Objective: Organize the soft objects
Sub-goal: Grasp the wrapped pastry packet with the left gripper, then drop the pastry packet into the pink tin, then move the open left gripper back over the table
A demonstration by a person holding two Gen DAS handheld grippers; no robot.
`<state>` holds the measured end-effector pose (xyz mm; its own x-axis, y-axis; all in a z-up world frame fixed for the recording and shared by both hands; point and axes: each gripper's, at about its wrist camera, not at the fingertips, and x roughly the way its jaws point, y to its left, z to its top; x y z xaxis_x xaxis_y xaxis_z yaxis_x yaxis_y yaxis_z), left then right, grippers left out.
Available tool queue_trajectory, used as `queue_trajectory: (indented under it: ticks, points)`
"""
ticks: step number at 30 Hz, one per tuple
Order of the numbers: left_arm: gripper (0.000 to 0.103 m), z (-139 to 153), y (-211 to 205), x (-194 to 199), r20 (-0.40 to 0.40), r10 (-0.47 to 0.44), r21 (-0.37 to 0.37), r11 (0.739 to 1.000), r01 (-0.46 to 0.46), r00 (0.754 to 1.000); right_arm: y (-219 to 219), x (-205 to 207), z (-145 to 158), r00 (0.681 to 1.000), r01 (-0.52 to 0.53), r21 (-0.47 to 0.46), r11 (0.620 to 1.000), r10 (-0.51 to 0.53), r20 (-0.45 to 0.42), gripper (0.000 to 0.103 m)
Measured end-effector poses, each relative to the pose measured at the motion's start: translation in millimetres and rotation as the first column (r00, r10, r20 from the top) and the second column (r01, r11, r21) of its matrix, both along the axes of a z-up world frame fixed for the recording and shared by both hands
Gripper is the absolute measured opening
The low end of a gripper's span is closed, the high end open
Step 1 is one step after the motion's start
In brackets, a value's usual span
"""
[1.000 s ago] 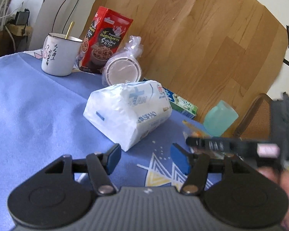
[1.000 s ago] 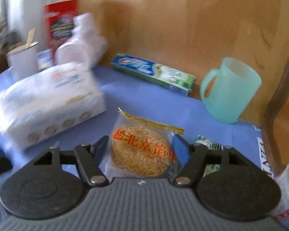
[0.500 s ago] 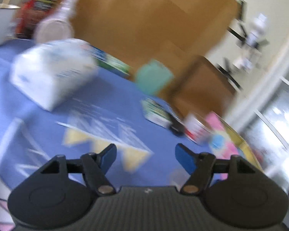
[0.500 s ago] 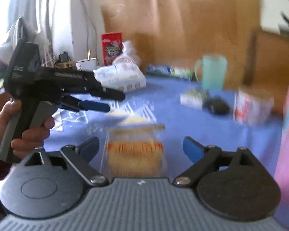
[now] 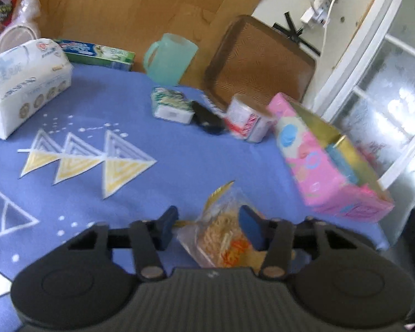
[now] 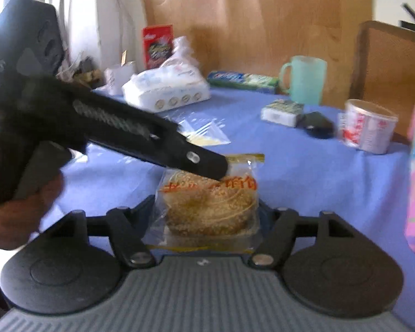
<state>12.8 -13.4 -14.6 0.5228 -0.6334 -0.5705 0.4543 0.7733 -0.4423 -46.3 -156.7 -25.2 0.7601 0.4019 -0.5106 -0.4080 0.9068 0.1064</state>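
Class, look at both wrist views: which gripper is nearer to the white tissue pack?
Left. The left gripper sits on the tissue pack's side of the table; the right gripper holds the sesame cake packet farther away.

A home dining corner is suggested: a table (image 5: 193, 166) draped in blue cloth, a wooden chair (image 5: 260, 63), tissues (image 5: 27, 77), a mug (image 5: 168, 55).

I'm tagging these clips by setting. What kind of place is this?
Most likely a home dining table: a blue tablecloth, a wooden chair drawn up behind it, and household clutter such as a tissue pack and a green mug.
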Motion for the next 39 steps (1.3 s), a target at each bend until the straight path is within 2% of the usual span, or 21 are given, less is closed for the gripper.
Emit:
queue_trajectory:
  ticks: [3, 7, 12, 13, 15, 16, 17, 18, 20, 21, 22, 24, 26, 28, 31, 33, 36, 39]
  points:
    - [0.044, 30, -22, -2, 0.074, -0.048, -0.019, 0.999, 0.049, 0.996, -23, -11, 19, 0.994, 0.052, 0.03, 0.998, -0.054, 0.091, 0.072]
    - [0.044, 70, -82, -7, 0.207, -0.16, 0.016, 0.987, 0.16, 0.965, -59, -26, 48, 0.953, 0.187, -0.016, 0.982, -0.178, 0.245, 0.073]
    - [0.045, 79, -175, 3, 0.234, -0.289, 0.039, 0.957, 0.288, 0.928, -131, -33, 60, 0.902, 0.358, 0.0, 0.934, -0.346, 0.258, 0.073]
    - [0.046, 77, -191, 6, 0.231, -0.301, 0.042, 0.953, 0.3, 0.925, -144, -32, 60, 0.894, 0.384, -0.003, 0.923, -0.371, 0.252, 0.073]
    - [0.054, 73, -223, 10, 0.235, -0.291, 0.059, 0.957, 0.285, 0.928, -171, -23, 56, 0.88, 0.429, -0.015, 0.903, -0.414, 0.234, 0.074]
    - [0.06, 71, -234, 11, 0.24, -0.275, 0.064, 0.962, 0.267, 0.931, -181, -19, 54, 0.865, 0.461, -0.03, 0.887, -0.442, 0.237, 0.075]
    - [0.061, 69, -245, 13, 0.248, -0.252, 0.07, 0.968, 0.242, 0.935, -191, -12, 52, 0.836, 0.512, -0.053, 0.857, -0.483, 0.261, 0.077]
    - [0.061, 66, -251, 13, 0.256, -0.231, 0.078, 0.973, 0.219, 0.939, -199, -6, 50, 0.801, 0.565, -0.083, 0.821, -0.523, 0.291, 0.079]
    - [0.061, 62, -251, 12, 0.25, -0.203, 0.083, 0.979, 0.188, 0.947, -214, 6, 43, 0.724, 0.672, -0.15, 0.725, -0.603, 0.335, 0.081]
    - [0.061, 60, -247, 10, 0.246, -0.199, 0.074, 0.98, 0.187, 0.948, -222, 7, 42, 0.702, 0.697, -0.143, 0.702, -0.63, 0.331, 0.08]
    - [0.061, 60, -242, 8, 0.253, -0.198, 0.074, 0.98, 0.185, 0.947, -230, 1, 43, 0.696, 0.699, -0.094, 0.709, -0.644, 0.319, 0.08]
    - [0.061, 63, -229, 5, 0.279, -0.18, 0.092, 0.983, 0.161, 0.943, -239, -10, 43, 0.697, 0.682, 0.012, 0.731, -0.655, 0.292, 0.079]
    - [0.061, 62, -212, 4, 0.291, -0.162, 0.099, 0.985, 0.139, 0.943, -231, -19, 41, 0.697, 0.677, 0.038, 0.735, -0.657, 0.288, 0.067]
    - [0.061, 59, -188, 6, 0.291, -0.135, 0.095, 0.989, 0.111, 0.947, -221, -24, 41, 0.717, 0.649, 0.066, 0.758, -0.638, 0.28, 0.06]
    - [0.061, 52, -149, 10, 0.289, -0.073, 0.101, 0.994, 0.045, 0.954, -194, -30, 48, 0.762, 0.574, 0.119, 0.81, -0.582, 0.283, 0.055]
    - [0.062, 44, -118, 15, 0.283, -0.013, 0.123, 0.992, -0.022, 0.959, -174, -28, 56, 0.805, 0.502, 0.13, 0.855, -0.517, 0.29, 0.053]
    - [0.063, 27, -69, 30, 0.223, 0.097, 0.14, 0.982, -0.13, 0.97, -140, -16, 64, 0.873, 0.381, 0.119, 0.917, -0.399, 0.281, 0.052]
    - [0.063, 10, -21, 43, 0.181, 0.208, 0.171, 0.956, -0.239, 0.961, -105, 2, 63, 0.922, 0.283, 0.101, 0.954, -0.299, 0.247, 0.052]
